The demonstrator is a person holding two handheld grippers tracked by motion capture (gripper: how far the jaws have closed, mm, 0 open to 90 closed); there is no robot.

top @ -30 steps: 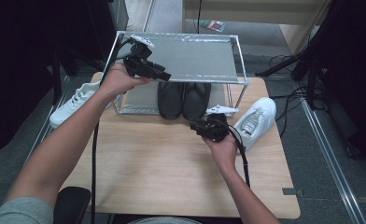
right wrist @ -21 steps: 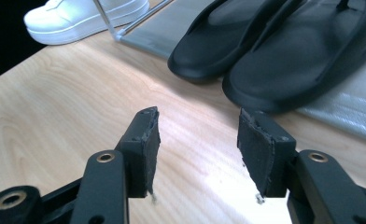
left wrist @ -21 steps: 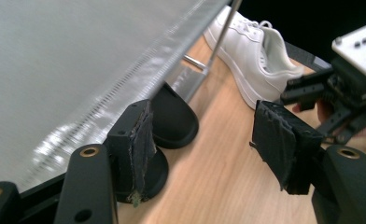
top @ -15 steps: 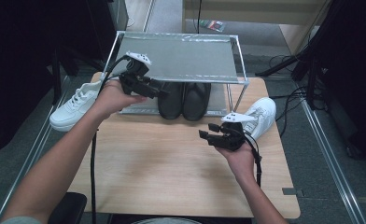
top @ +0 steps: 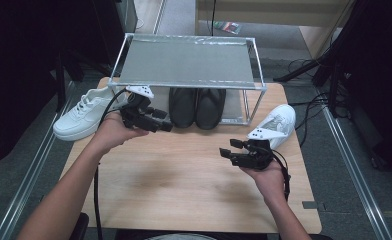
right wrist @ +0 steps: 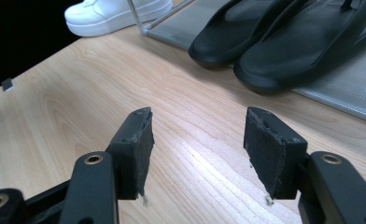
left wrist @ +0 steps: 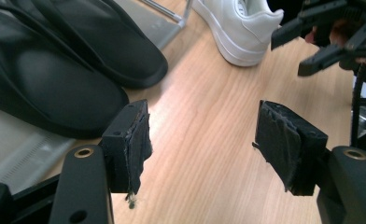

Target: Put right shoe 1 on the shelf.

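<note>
A pair of black sandals [top: 196, 106] lies side by side on the lower tier of a metal shoe rack [top: 186, 62]. My left gripper [top: 163, 121] hovers just left of the sandals [left wrist: 55, 60], its jaws apart and pointing right. The left gripper [left wrist: 202, 140] has just been opening and has nothing between its pads. My right gripper [top: 228, 148] hangs over the wooden table [top: 184, 185] in front of the rack, pointing left. The right gripper [right wrist: 197, 140] has also just been opening, and bare wood shows between its pads. The sandals [right wrist: 284, 42] lie ahead of it.
One white sneaker [top: 81, 115] sits at the table's left edge beside the rack. A second white sneaker [top: 278, 124] lies at the right, just behind my right hand. The rack's top shelf [top: 184, 62] is bare mesh. Cables trail on the floor at the right.
My left hand has come down from shelf height to just in front of the rack's lower tier. My right hand has drawn back toward the near right. Both pairs of jaws stand wider.
</note>
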